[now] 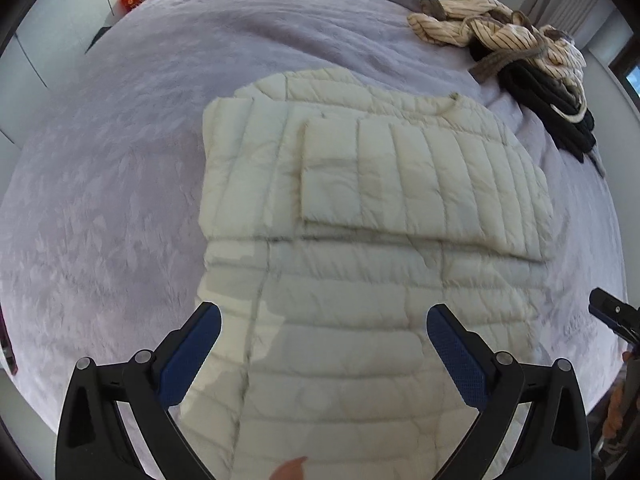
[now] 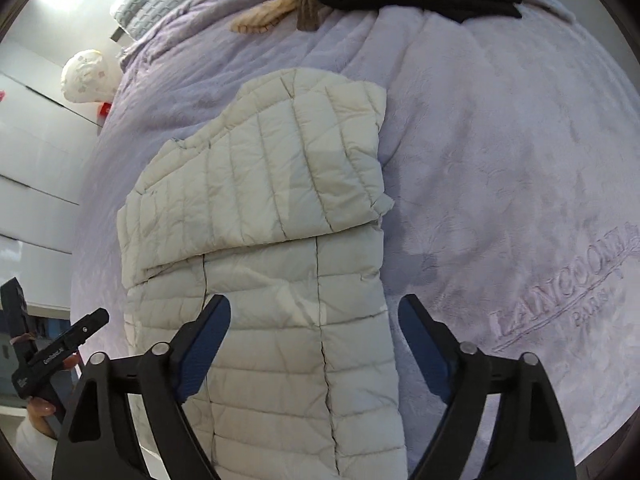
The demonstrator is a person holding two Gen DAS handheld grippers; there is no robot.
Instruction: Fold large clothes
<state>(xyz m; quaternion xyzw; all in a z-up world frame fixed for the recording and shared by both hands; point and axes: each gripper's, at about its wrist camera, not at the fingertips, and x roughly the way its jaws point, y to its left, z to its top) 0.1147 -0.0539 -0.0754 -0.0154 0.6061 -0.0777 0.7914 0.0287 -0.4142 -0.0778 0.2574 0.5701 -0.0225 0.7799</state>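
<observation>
Both grippers stood spread with nothing between the pads, poised above a cream quilted jacket (image 1: 340,280) that lay lengthwise on the lilac blanket (image 1: 100,200) covering the bed. Going left to right: the left gripper (image 1: 324,348) hung over the jacket's lower body, its blue pads (image 1: 192,356) clear of the cloth; the right gripper (image 2: 314,340) hung over the jacket's right edge, one finger above the quilting and the other above bare blanket.

The sleeves and shoulder portion looked already folded inward across the chest — a flap (image 1: 420,184) lay over the upper body with its lower edge running crosswise. By that lie, the side folds seemed done and the lengthwise fold not yet made. The next move would likely call for each gripper to pinch a corner of the hem nearest the person and carry it up over the flap, keeping the two corners level so the puffy layers would not slide apart.

Open room was generous to the left, where the blanket lay bare well out from the jacket's left edge. To the right there was bare blanket too, embossed with lettering (image 2: 568,292). Farther up, a heap of striped and black clothes (image 1: 520,56) sat near the far right, well apart from the collar — no obstacle to a fold along the jacket's length.
</observation>
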